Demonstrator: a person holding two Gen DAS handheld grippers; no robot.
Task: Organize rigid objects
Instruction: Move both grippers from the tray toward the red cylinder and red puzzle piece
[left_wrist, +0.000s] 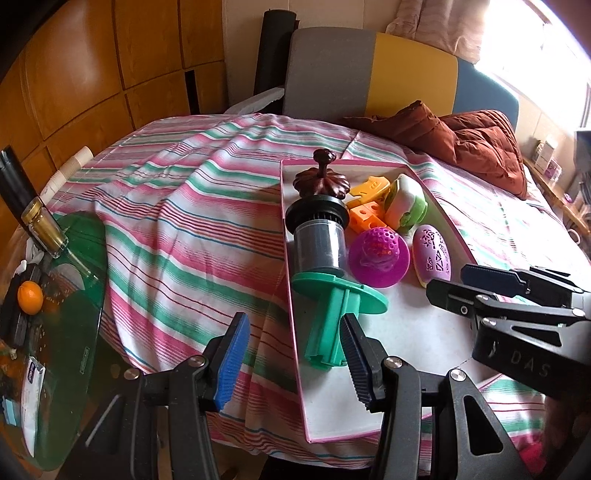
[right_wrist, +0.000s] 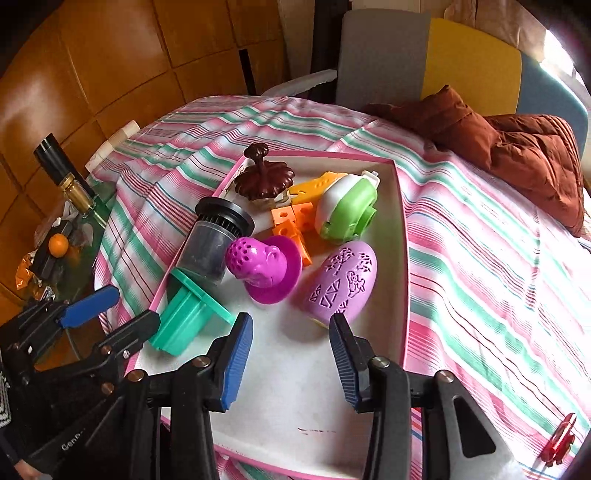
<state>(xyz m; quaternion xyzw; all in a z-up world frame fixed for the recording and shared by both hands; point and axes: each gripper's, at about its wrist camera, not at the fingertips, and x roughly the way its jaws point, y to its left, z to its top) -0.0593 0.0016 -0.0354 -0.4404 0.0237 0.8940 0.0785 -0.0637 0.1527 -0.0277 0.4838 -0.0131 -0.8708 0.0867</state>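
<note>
Right wrist view: right tool (right_wrist: 291, 354) apart, empty, over tray (right_wrist: 402, 236); toys mostly inside. Left tool (left_wrist: 293, 360) apart. Next: grab red piece (right_wrist: 559, 441) outside tray.

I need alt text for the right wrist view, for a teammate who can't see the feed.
The right gripper hangs with its jaws open and empty over a pink-rimmed white tray on a striped cloth. In the tray lie a lilac egg, a magenta toy, a green spool and a dark jar. The left gripper is at lower left.
</note>
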